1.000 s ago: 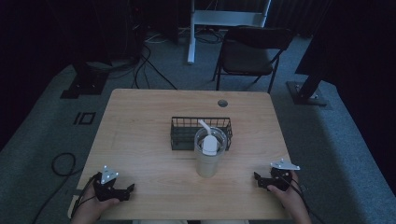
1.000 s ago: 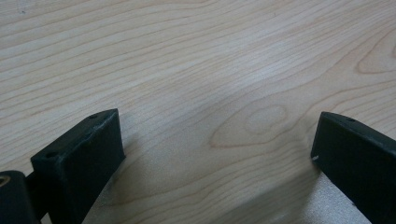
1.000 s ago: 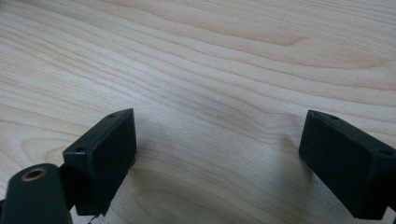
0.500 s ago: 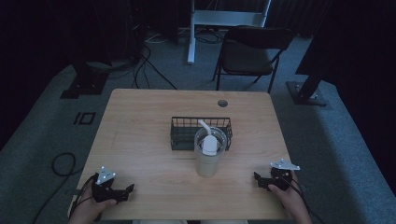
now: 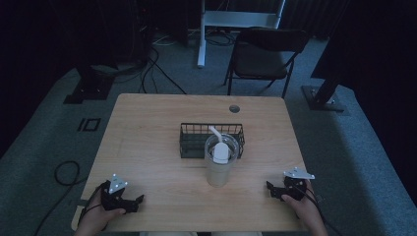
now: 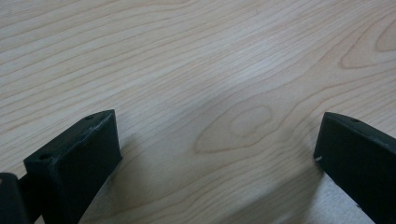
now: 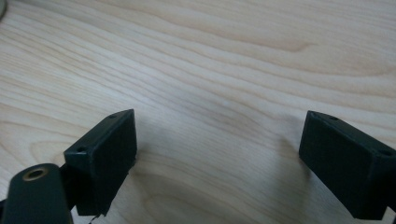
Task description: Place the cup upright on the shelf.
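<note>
One tumbler [image 5: 218, 164]; one basket [image 5: 194, 139]; two grippers, jaws apart.

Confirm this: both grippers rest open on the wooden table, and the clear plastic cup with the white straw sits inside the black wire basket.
Not quite. In the high view the clear plastic cup stands on the wooden table in front of the black wire basket, not inside it. Both the left gripper and right gripper are open.

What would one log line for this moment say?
left gripper: open, on wooden table | right gripper: open, on table | clear plastic cup: upright, untouched, before black wire basket
</note>
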`<state>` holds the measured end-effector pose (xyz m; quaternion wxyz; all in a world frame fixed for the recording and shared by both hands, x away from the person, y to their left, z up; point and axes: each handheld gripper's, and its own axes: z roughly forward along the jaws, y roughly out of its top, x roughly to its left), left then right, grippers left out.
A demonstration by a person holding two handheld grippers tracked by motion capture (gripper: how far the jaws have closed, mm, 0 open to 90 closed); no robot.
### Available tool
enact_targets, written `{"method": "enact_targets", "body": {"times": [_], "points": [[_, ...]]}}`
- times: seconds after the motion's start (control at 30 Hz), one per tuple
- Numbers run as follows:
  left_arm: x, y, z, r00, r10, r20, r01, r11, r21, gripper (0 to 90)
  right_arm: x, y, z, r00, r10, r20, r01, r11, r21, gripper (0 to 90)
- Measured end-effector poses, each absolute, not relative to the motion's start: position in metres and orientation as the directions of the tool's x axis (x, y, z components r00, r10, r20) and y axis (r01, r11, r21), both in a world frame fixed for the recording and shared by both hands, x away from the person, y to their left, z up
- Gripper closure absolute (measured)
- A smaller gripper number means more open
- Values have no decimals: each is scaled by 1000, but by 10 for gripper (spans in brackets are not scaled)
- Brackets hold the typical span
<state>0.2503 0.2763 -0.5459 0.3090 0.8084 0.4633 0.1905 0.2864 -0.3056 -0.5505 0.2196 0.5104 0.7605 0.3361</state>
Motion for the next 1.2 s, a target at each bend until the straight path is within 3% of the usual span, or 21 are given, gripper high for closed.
{"method": "enact_targets", "body": {"times": [0.7, 1.2], "points": [[259, 253, -545, 551, 833, 42, 596, -428, 679, 6, 288, -279, -535, -500, 866, 28, 566, 302, 767, 112], [273, 214, -538, 627, 778, 48, 501, -450, 740, 6, 291, -247, -524, -608, 793, 51, 498, 330, 802, 134]]}}
